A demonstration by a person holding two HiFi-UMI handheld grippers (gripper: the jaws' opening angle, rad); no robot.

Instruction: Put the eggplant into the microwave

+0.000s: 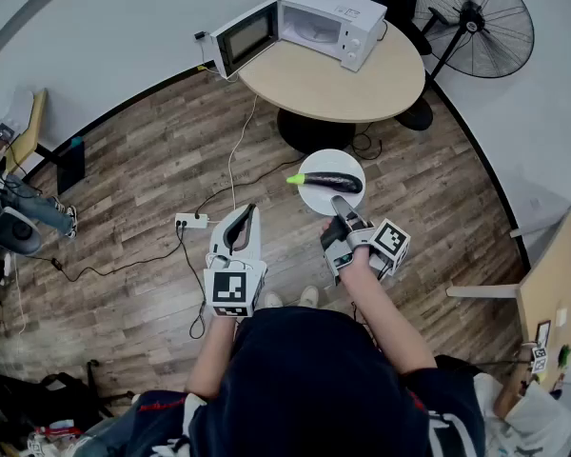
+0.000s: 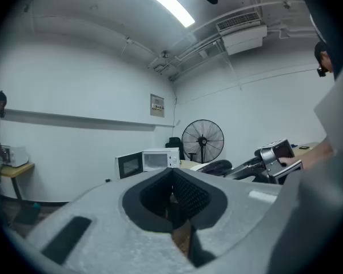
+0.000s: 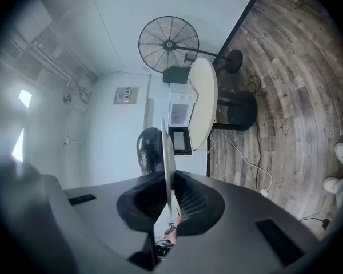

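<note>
On clamped plate (image 1: 315, 197), eggplant (image 1: 335, 183) (right gripper (image 1: 340, 203))

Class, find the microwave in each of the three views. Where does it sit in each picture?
Head view: microwave top centre, door open.
Left gripper view: microwave just left of centre, above the jaws.
Right gripper view: microwave at centre, turned sideways, right of the plate edge.
Shared landmark: the standing fan, near the microwave in every view.
</note>
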